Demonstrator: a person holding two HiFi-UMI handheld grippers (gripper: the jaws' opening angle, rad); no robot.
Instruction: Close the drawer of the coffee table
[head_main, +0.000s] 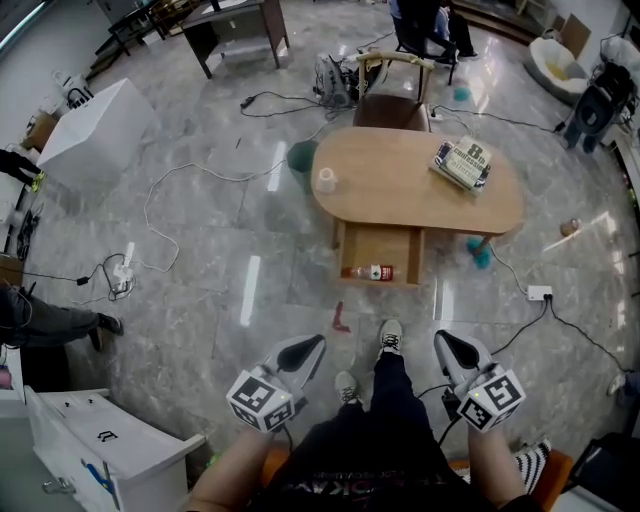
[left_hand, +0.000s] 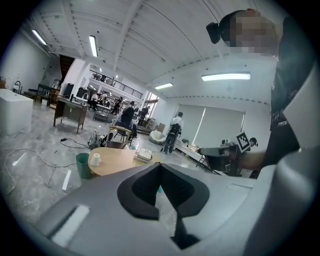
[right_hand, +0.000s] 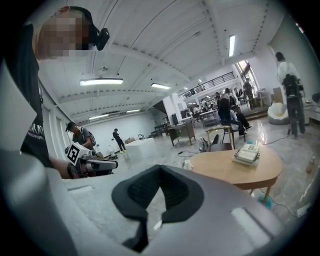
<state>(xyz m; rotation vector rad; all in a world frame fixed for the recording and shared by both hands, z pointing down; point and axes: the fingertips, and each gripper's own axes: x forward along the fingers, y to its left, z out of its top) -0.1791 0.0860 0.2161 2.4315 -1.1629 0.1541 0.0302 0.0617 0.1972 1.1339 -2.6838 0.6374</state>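
Two grippers show at the bottom of the head view, the left gripper (head_main: 315, 345) at lower centre-left and the right gripper (head_main: 443, 341) at lower centre-right. Both point up the frame toward the coffee table (head_main: 400, 190), and each has its jaws pressed together with nothing between them. Each gripper's own view shows the dark pads meeting at the tip, with only floor visible through the hollow behind them. The oval wooden table stands in the upper middle of the head view, well apart from both grippers. Its drawer (head_main: 347, 243) is pulled out on the side nearest the person, just below the tabletop's lower edge in the frame. A bottle (head_main: 368, 272) with a red label lies on its side along the drawer's front wall. On the tabletop a white cup (head_main: 326, 180) stands near the left end and a stack of books (head_main: 461, 164) lies toward the right end. A green bin (head_main: 301, 156) stands on the floor just beside the table's upper left edge, and a chair (head_main: 390, 100) stands beyond the table's far side. The person's shoes (head_main: 390, 335) stand on the grey marbled floor between the two grippers. Cables (head_main: 190, 180) trail across the floor at the left of the frame.
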